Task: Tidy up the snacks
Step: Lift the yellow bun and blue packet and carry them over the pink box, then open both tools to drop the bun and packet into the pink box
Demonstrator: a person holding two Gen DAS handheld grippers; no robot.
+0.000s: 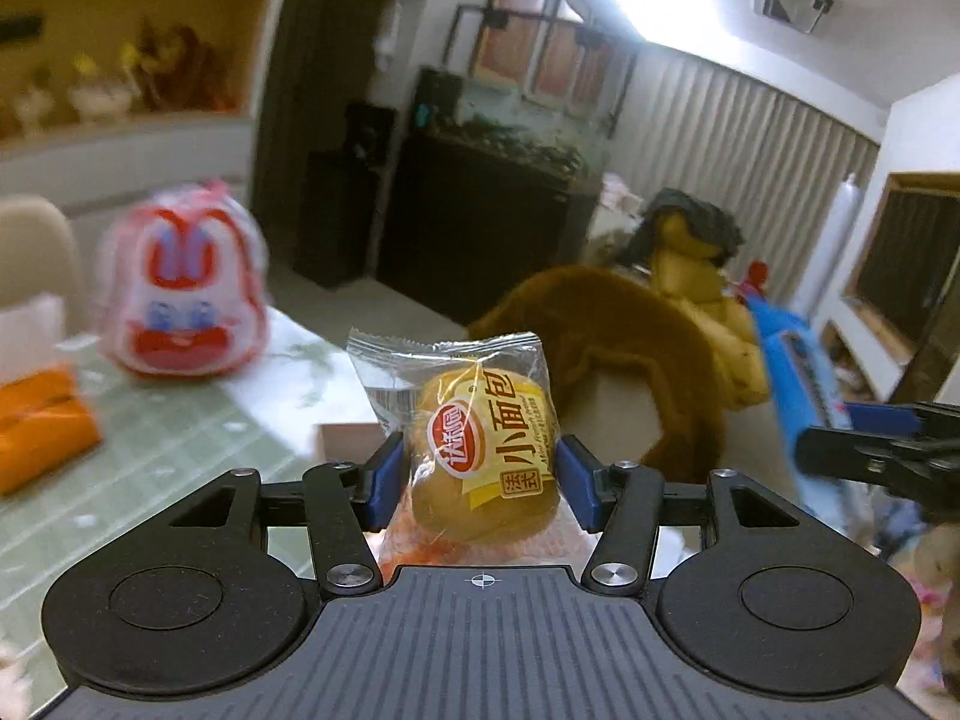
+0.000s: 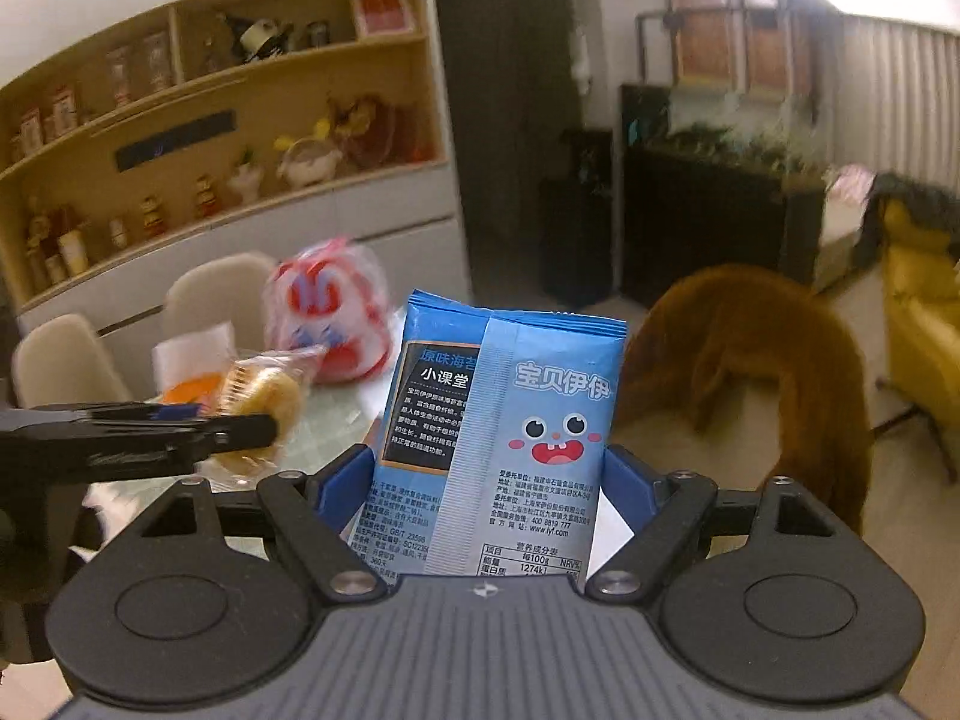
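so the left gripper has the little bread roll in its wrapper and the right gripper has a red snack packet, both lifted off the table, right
Not quite: the packet in the right gripper is blue, not red. The right wrist view shows the blue snack packet with a cartoon face between the pads. The rest holds: the left gripper has the wrapped bread roll, and both are lifted off the table.

I see open air ahead of both grippers; red-and-white bag (image 1: 183, 294) crowds the left, brown furry chair (image 2: 774, 372) the right.
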